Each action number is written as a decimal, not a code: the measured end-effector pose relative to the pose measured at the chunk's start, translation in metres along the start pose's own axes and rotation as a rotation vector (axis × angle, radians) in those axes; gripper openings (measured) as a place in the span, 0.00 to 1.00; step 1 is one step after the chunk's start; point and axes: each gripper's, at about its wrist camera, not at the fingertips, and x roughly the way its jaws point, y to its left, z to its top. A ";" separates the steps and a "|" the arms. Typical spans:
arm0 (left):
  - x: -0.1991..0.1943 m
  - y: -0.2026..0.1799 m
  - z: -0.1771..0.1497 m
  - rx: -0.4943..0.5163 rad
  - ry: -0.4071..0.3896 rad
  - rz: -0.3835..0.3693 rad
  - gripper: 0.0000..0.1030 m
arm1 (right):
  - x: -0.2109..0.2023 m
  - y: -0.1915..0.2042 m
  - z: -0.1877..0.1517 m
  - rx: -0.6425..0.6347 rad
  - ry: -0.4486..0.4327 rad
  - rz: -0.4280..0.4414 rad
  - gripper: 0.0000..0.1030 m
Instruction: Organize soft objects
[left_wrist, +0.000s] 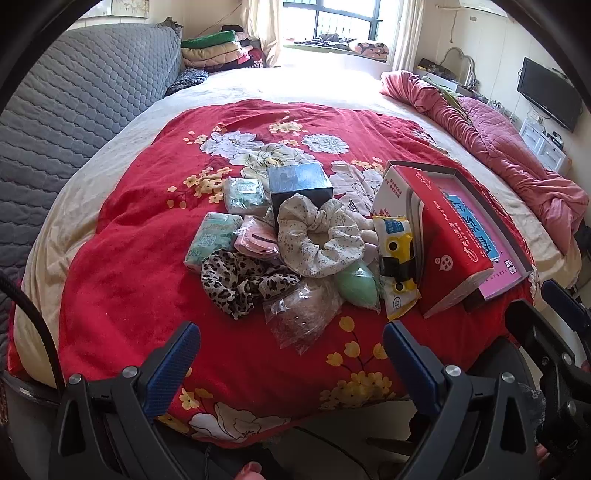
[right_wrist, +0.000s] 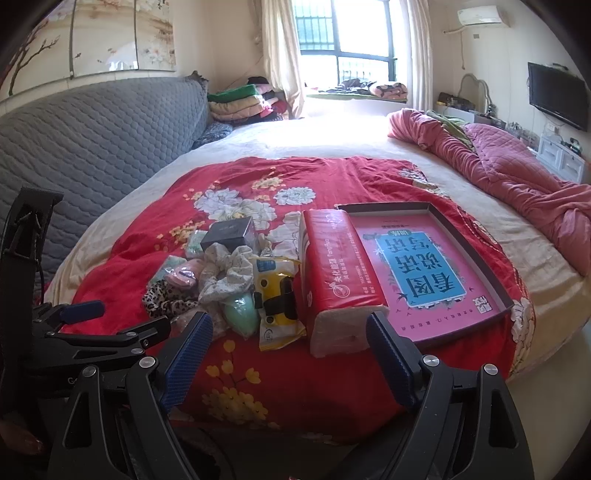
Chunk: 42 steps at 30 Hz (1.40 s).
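Note:
A heap of soft things lies on the red flowered quilt (left_wrist: 122, 266): a white speckled scrunchie (left_wrist: 319, 236), a leopard-print scrunchie (left_wrist: 240, 282), a green sponge (left_wrist: 357, 286), a clear bag (left_wrist: 301, 314), a pink packet (left_wrist: 256, 236), two green tissue packs (left_wrist: 210, 242), and a yellow wipes pack (left_wrist: 395, 266). A red tissue pack (right_wrist: 332, 273) leans on a shallow tray (right_wrist: 469, 254) with a pink bottom. My left gripper (left_wrist: 291, 354) hangs open, short of the heap. My right gripper (right_wrist: 290, 349) is open too, its fingers in front of the red pack's near end.
A dark box (left_wrist: 299, 182) stands behind the heap. A grey quilted headboard (left_wrist: 74, 110) runs along the left. A crumpled pink quilt (left_wrist: 517, 147) lies at the right side of the bed. Folded blankets (left_wrist: 218, 50) are stacked by the window.

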 end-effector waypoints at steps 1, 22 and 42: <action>0.000 0.000 0.000 0.000 -0.001 0.000 0.97 | 0.000 0.000 0.000 0.002 -0.002 0.000 0.83; -0.001 -0.003 -0.001 0.018 0.000 -0.003 0.97 | 0.001 -0.001 -0.001 0.008 0.006 -0.003 0.83; 0.000 -0.004 -0.002 0.022 -0.003 -0.005 0.97 | 0.003 0.000 -0.002 0.003 0.008 -0.002 0.83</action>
